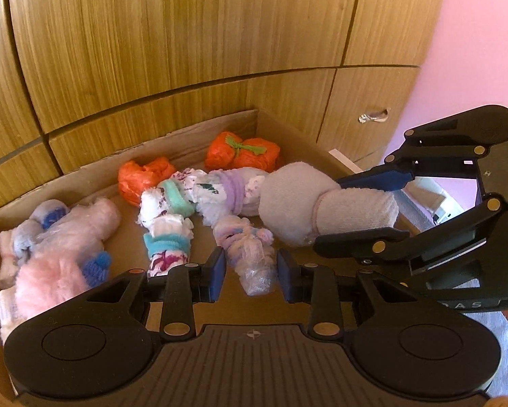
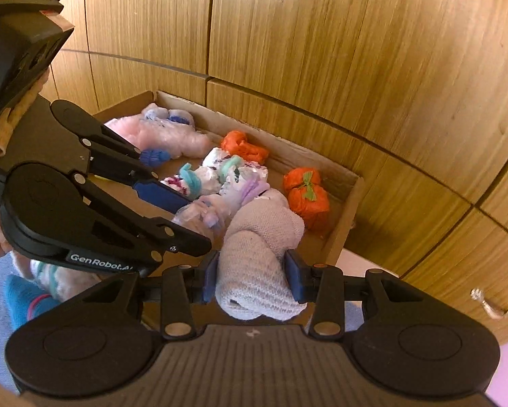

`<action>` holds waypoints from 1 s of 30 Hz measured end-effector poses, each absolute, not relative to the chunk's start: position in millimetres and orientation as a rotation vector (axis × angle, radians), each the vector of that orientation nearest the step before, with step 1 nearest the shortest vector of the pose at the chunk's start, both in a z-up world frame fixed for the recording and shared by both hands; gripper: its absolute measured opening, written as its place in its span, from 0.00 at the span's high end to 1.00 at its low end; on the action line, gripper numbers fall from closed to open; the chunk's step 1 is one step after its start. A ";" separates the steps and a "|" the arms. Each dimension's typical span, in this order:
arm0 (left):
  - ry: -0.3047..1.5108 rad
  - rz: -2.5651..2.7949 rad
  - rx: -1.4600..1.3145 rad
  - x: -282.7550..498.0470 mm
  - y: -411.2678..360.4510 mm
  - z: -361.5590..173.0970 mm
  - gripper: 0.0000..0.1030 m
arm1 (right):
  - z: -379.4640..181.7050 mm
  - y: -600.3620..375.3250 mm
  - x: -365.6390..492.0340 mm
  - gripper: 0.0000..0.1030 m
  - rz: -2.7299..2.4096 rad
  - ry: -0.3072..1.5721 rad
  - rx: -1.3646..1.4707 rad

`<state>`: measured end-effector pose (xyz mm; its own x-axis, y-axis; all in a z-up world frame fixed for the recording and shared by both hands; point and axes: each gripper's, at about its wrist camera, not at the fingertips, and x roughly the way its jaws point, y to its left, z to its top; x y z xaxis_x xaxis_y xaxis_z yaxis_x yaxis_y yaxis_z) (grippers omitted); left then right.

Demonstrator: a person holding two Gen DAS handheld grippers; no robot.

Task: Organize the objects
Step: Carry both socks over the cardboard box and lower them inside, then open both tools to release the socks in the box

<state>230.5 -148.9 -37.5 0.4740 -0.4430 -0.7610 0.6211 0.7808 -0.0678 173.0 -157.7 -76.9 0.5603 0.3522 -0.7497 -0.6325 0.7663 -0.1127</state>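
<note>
A shallow cardboard box (image 1: 287, 132) (image 2: 342, 237) holds several rolled sock bundles: orange ones (image 1: 243, 154) (image 2: 306, 193), white patterned ones (image 1: 172, 203), pink fluffy ones (image 1: 67, 237). My right gripper (image 2: 255, 276) (image 1: 359, 207) is shut on a pale grey rolled sock bundle (image 2: 259, 257) (image 1: 308, 203) and holds it over the box's right part. My left gripper (image 1: 252, 273) (image 2: 186, 217) is open; its blue pads stand either side of a plastic-wrapped lilac bundle (image 1: 250, 254) without pinching it.
Wooden cabinet doors (image 1: 186, 34) rise right behind the box. A drawer with a metal handle (image 1: 372, 115) is at the right. More socks (image 2: 33, 291) lie on grey carpet left of the box. A pink wall (image 1: 474, 34) is at far right.
</note>
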 end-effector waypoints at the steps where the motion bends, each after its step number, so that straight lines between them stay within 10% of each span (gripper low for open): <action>1: 0.860 -0.654 0.221 231.8 -149.2 -38.5 0.62 | -77.2 -157.6 174.3 0.63 0.595 0.784 -0.395; 11: 0.886 -0.637 0.178 235.0 -149.5 -45.3 0.61 | -78.0 -158.0 175.4 0.59 0.573 0.806 -0.405; 30: 0.880 -0.603 0.145 213.4 -131.7 -27.5 0.25 | -54.0 -160.2 146.7 0.50 0.548 0.790 -0.406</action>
